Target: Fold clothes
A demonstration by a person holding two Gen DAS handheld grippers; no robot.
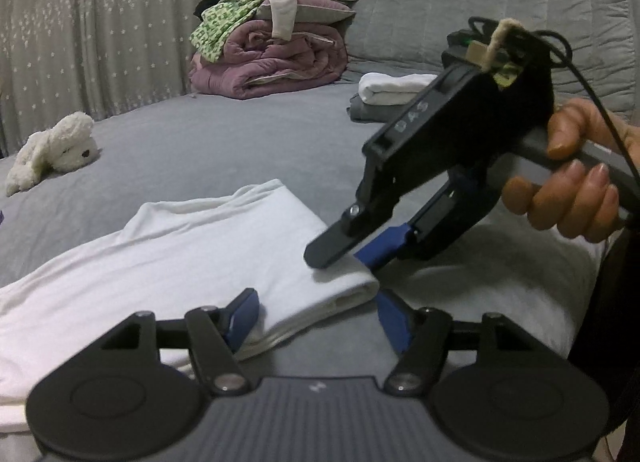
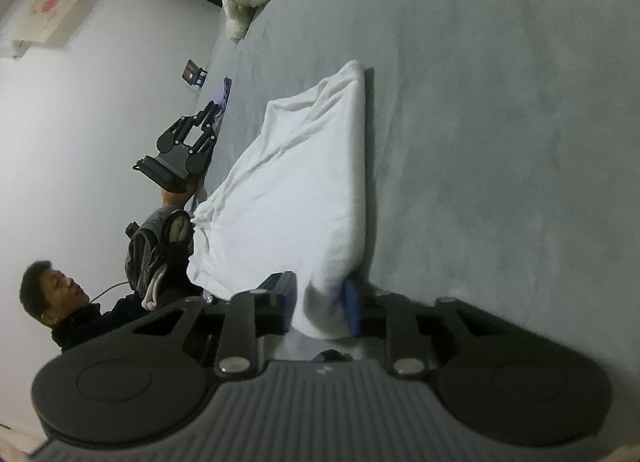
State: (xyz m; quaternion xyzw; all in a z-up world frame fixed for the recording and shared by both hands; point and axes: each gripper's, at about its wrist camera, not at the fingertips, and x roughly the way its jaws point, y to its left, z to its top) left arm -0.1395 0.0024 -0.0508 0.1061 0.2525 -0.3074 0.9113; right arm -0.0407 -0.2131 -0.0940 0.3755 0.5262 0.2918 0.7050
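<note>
A white garment (image 1: 192, 246) lies partly folded on the grey bed (image 1: 224, 142). In the left wrist view its doubled edge runs between my left gripper's (image 1: 320, 318) blue fingers, which stand wide apart and open and do not pinch it. My right gripper (image 1: 340, 258), held by a hand (image 1: 576, 190), comes down from the right and is shut on the garment's folded corner. The right wrist view shows the white garment (image 2: 304, 182) bunched between the right gripper's (image 2: 320, 302) fingers. The left gripper (image 2: 192, 134) sits beyond the cloth's far side.
A heap of clothes on a purple quilt (image 1: 272, 50) sits at the back of the bed. A folded white and grey stack (image 1: 392, 94) lies right of it. A white plush toy (image 1: 52, 150) rests at the left. The person (image 2: 80, 302) is beside the bed.
</note>
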